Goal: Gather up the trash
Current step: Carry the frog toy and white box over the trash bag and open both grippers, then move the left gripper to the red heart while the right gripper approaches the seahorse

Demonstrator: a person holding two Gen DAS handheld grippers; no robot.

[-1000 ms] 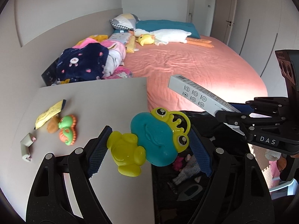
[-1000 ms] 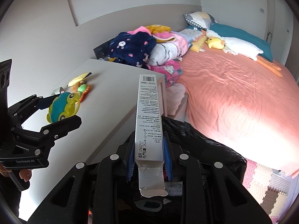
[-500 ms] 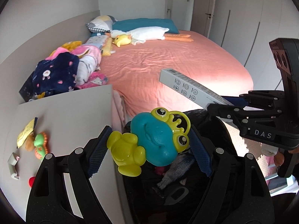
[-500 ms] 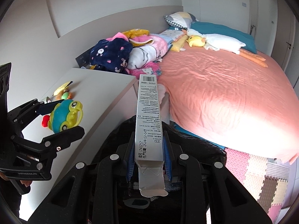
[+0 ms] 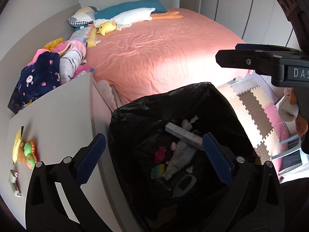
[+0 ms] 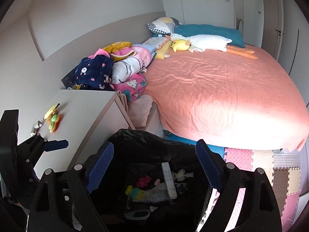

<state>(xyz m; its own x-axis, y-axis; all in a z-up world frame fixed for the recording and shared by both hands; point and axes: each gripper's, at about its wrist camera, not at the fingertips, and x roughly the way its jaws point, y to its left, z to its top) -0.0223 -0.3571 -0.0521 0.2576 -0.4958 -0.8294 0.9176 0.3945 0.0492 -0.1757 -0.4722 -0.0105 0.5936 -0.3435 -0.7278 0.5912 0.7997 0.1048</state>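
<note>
A bin lined with a black trash bag (image 5: 154, 100) stands beside the bed, directly below both grippers. My left gripper (image 5: 153, 154) hangs over its mouth, jaws opening wide, nothing between the blue pads. My right gripper (image 6: 154, 160) is also above the bag (image 6: 146, 137), jaws opening and empty. The long white box (image 5: 183, 135) (image 6: 169, 179) lies inside the bag on other rubbish. The teal and yellow frog toy (image 5: 159, 171) (image 6: 136, 192) lies in there too, partly buried. In the left wrist view the right gripper's fingers (image 5: 241, 58) cross the upper right.
A white bedside cabinet (image 5: 58, 116) left of the bag carries a green and orange toy (image 5: 30, 153), a yellow wrapper (image 5: 17, 143) and a small grey piece (image 5: 13, 181). Behind are the pink bed (image 6: 222, 89), a pile of clothes (image 6: 108, 71) and foam floor mats (image 5: 256, 104).
Both grippers moved over the bag and opened. The frog toy left the left jaws and the white box left the right jaws; both now lie inside the bag.
</note>
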